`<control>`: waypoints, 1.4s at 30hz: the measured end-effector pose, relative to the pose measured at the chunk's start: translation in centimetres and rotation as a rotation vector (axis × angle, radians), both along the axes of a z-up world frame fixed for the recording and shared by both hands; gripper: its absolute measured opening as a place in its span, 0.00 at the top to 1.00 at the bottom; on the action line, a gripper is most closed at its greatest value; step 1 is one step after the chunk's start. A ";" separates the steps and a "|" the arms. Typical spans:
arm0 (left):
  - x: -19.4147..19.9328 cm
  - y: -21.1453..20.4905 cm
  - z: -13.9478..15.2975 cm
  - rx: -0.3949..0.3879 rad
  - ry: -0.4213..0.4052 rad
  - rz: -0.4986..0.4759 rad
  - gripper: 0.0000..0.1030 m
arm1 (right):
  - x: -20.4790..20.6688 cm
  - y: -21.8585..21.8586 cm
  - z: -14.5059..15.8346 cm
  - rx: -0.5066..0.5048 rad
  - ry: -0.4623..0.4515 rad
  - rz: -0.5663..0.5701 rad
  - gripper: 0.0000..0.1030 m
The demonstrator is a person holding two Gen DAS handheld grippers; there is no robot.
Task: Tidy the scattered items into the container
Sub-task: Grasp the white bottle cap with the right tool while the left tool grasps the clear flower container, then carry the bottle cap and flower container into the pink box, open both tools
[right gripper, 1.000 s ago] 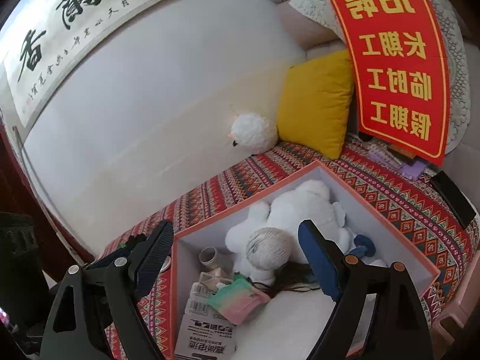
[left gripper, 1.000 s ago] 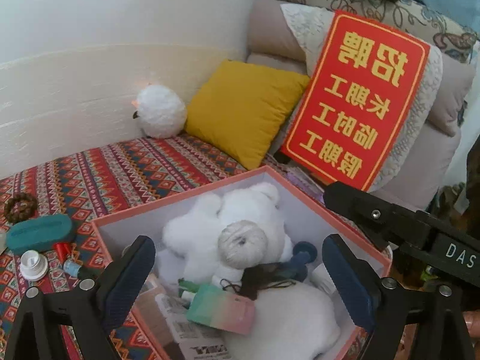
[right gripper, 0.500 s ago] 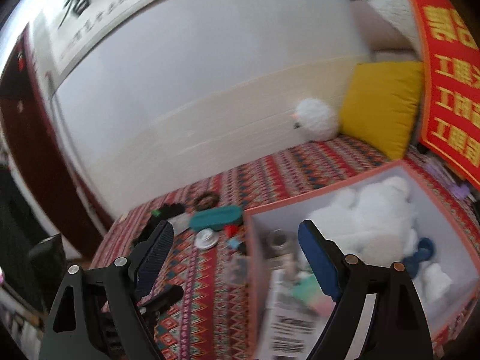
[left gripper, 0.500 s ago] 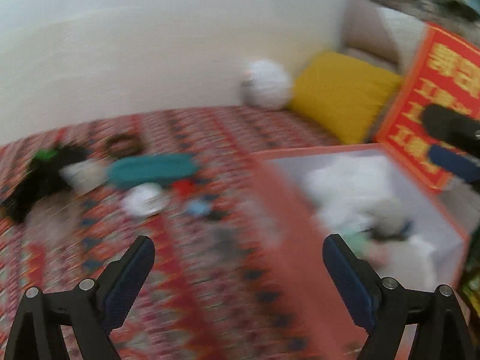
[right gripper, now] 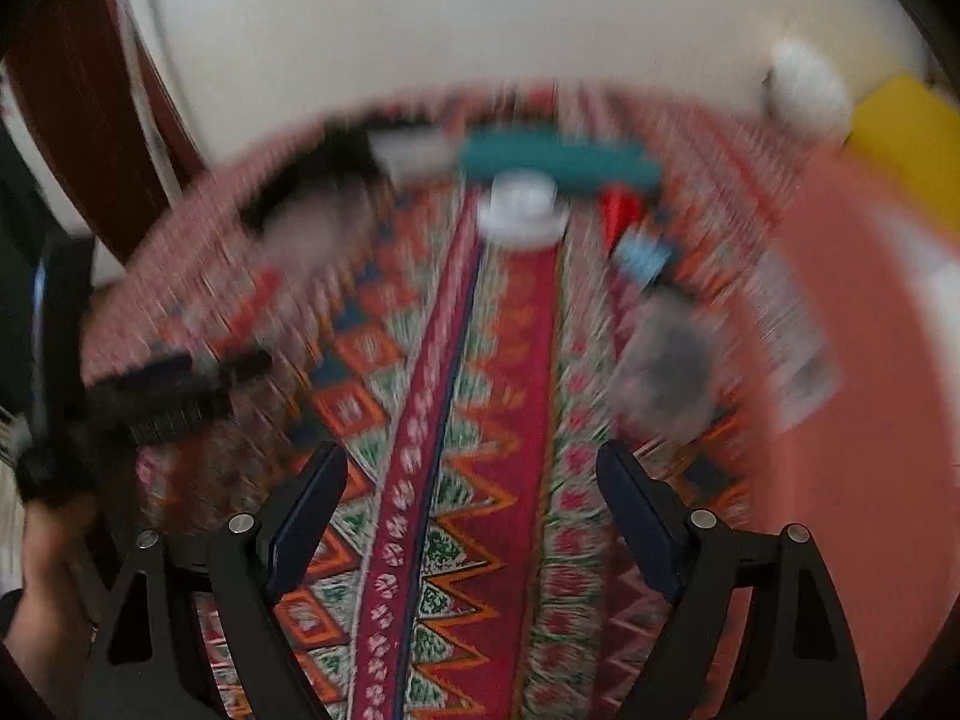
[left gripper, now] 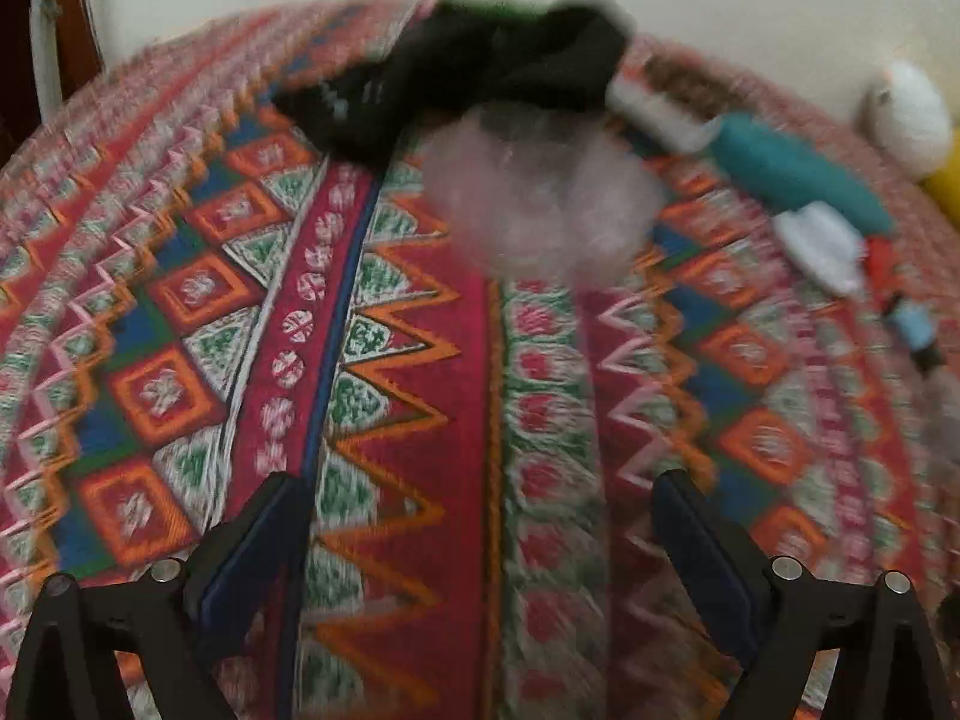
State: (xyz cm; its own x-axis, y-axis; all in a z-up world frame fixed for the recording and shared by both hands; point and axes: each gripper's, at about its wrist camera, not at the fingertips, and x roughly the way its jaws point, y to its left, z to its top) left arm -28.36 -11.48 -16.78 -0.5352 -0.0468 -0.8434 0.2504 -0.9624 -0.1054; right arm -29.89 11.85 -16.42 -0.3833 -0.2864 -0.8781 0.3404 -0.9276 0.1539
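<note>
Woven cloth: my red, orange and green zigzag bedspread now fills both views; half a second ago the box sat centre-right.
Left gripper: empty, jaws wide apart, aimed at a translucent crinkled bag below a black fabric bundle.
Right gripper: jaws spread, nothing held.
Scattered items: teal oblong case, white round cap, both blurred.
Container: salmon-pink box at my right view's edge.
Writing: none I can read.
</note>
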 end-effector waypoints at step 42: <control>10.6 5.3 13.5 0.018 0.373 -0.115 0.05 | 12.1 5.0 12.0 -0.206 0.387 -0.066 0.36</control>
State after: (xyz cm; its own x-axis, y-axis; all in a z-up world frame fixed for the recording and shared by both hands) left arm -17.72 -6.20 -3.32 -0.8060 0.0439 -0.5903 0.0827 -0.9791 -0.1858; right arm -17.78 16.88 -4.47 -0.6960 -0.4046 -0.5932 0.3505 -0.9125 0.2111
